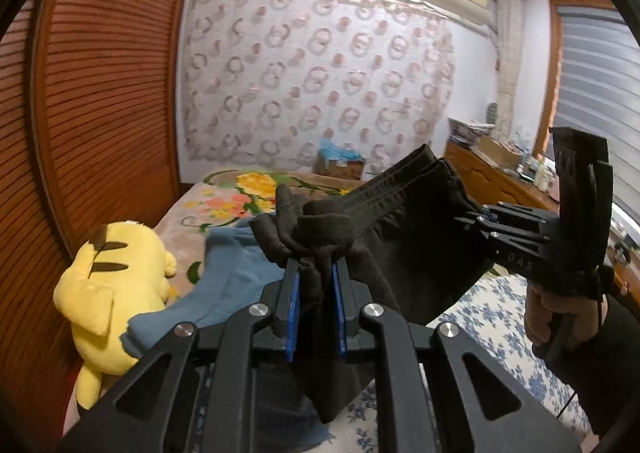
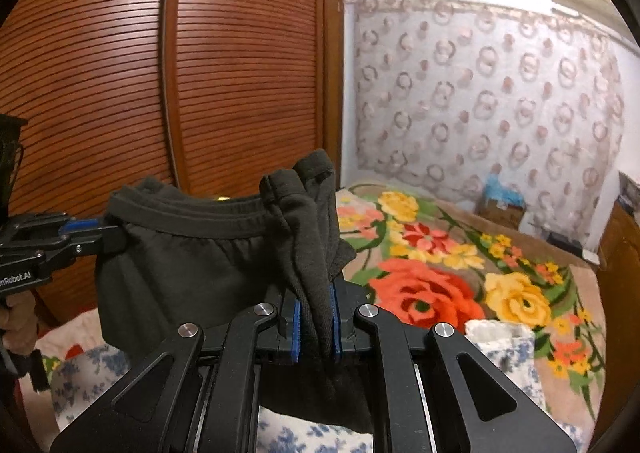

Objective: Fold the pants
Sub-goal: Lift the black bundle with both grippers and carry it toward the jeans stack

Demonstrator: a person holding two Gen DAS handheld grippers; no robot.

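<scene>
Black pants (image 1: 408,249) hang in the air above the bed, stretched by the waistband between both grippers. My left gripper (image 1: 314,273) is shut on a bunched corner of the black fabric, its blue pads (image 1: 294,293) pressing the cloth. In the left wrist view the right gripper (image 1: 468,215) clamps the other end of the waistband, held by a hand (image 1: 556,313). In the right wrist view my right gripper (image 2: 316,301) is shut on folded black pants (image 2: 192,265), and the left gripper (image 2: 110,233) pinches the far waistband corner. The legs hang below, mostly hidden.
A yellow plush toy (image 1: 112,293) and a blue garment (image 1: 232,285) lie on the bed. A floral blanket (image 2: 440,261) covers the far bed, a blue-flowered sheet (image 1: 488,333) the near part. A slatted wooden wardrobe (image 2: 200,73) stands left; a wooden cabinet (image 1: 500,177) right.
</scene>
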